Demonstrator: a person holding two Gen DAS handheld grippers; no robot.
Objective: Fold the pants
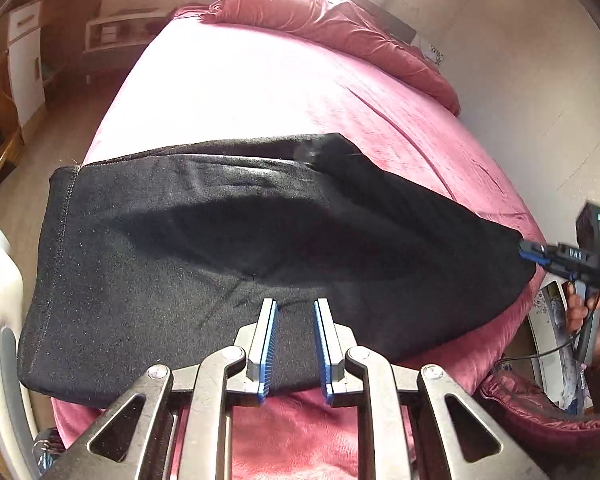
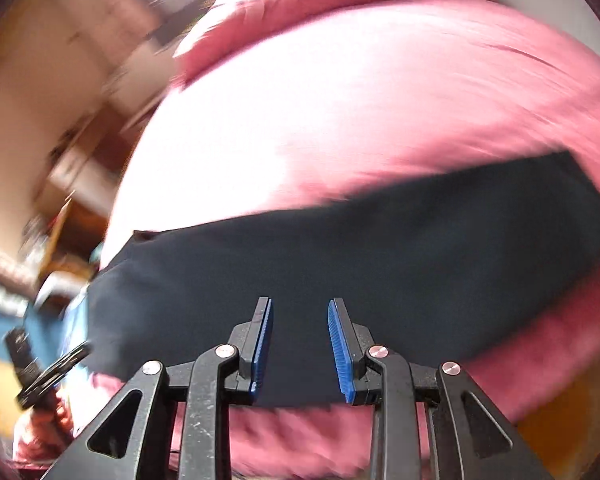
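Note:
Black pants [image 1: 228, 232] lie folded into a long band across the near end of a pink bed [image 1: 260, 80]; they also show in the right wrist view [image 2: 340, 240], which is motion-blurred. My left gripper [image 1: 296, 304] is open and empty, just above the near edge of the pants. My right gripper [image 2: 300, 304] is open and empty above the near edge of the pants. In the left wrist view the right gripper [image 1: 534, 254] sits at the right end of the pants, held by a hand [image 1: 584, 312].
A rumpled pink duvet [image 1: 340, 28] lies at the far end of the bed. A white cabinet [image 1: 24, 64] and a low shelf [image 1: 116, 36] stand on the left. A wall [image 1: 520, 80] runs along the bed's right side.

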